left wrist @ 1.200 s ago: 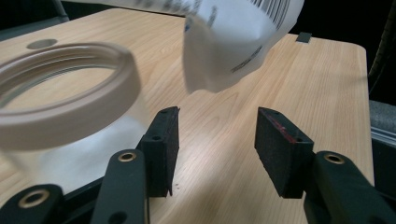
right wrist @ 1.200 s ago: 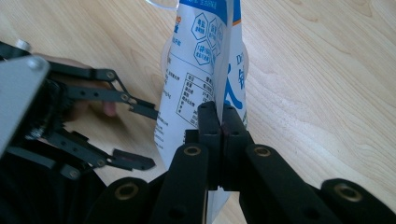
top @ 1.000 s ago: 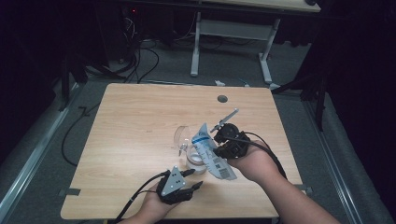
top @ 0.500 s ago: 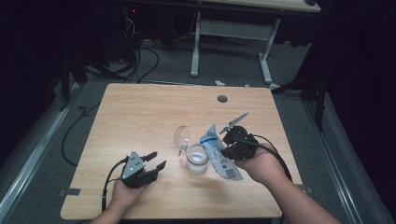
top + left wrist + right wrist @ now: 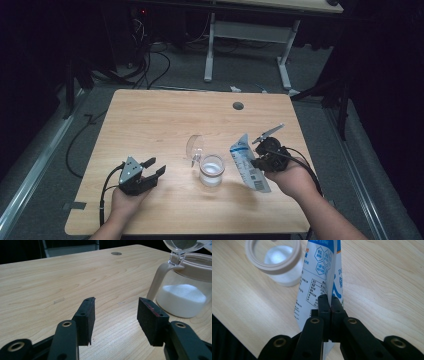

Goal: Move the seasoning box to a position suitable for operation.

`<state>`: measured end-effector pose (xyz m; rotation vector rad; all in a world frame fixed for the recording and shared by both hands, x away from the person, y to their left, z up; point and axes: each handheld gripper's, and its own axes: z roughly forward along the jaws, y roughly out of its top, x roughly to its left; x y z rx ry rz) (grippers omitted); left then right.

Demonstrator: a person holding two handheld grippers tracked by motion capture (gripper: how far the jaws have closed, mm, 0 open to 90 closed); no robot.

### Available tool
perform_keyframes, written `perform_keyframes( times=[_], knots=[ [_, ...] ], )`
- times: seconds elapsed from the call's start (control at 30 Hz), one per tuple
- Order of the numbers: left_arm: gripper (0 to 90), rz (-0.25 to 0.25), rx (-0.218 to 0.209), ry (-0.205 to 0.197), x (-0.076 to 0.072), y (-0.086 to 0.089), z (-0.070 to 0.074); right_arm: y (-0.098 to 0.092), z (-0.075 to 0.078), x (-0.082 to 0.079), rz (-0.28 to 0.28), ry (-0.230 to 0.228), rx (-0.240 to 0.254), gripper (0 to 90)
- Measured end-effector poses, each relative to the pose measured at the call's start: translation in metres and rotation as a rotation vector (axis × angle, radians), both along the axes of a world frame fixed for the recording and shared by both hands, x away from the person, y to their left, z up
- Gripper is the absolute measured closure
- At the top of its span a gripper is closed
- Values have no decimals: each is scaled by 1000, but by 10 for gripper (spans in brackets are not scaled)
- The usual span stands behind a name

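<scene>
Jaws of the right gripper (image 5: 329,305) pinch a white-and-blue pouch (image 5: 248,162) just right of the open jar (image 5: 211,170), which holds white powder; the left gripper (image 5: 148,169) rests wide apart, empty. Pouring seems next: tilt the pouch's mouth over the jar.

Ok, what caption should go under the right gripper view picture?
Hand-held gripper pinching a blue-and-white packet beside an open jar of white powder.

A wooden bench (image 5: 150,125) stands on grey floor (image 5: 250,75); a white-legged desk (image 5: 247,35) stands far, cables (image 5: 150,60) far left, in dim light.
</scene>
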<state>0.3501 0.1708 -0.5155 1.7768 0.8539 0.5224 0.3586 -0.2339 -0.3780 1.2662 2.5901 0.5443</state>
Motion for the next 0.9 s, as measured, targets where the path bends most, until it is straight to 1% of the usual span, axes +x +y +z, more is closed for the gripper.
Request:
perform_keyframes(
  times=[0.1, 0.23, 0.33, 0.5, 0.57, 0.63, 0.7, 0.8, 0.83, 0.9],
  knots=[
    [489, 6, -6, 3, 1, 2, 0, -9, -6, 3, -17, -1, 4, 900],
    [489, 7, -5, 7, 1, 2, -1, -19, -13, 5, -47, 12, -2, 900],
    [489, 6, -3, 8, 1, 2, -2, -27, -16, 8, -56, 10, -3, 900],
    [489, 7, -2, 9, 1, 2, -2, -40, -19, 11, -96, 4, 5, 900],
    [489, 9, 0, 9, 2, 3, -3, -43, -21, 11, -101, -9, 0, 900],
    [490, 9, -1, 10, 2, 3, -3, -48, -21, 12, -116, -30, 25, 900],
    [490, 10, 0, 14, 2, 3, -4, -50, -21, 11, -126, -44, 38, 900],
    [490, 11, 6, 16, 3, 3, -5, -55, -23, 9, -136, -73, 69, 900],
    [490, 12, 6, 17, 3, 3, -5, -56, -23, 9, -137, -78, 69, 900],
    [491, 16, 3, 19, 3, 3, -6, -59, -22, 8, -138, -101, 87, 900]
  ],
)
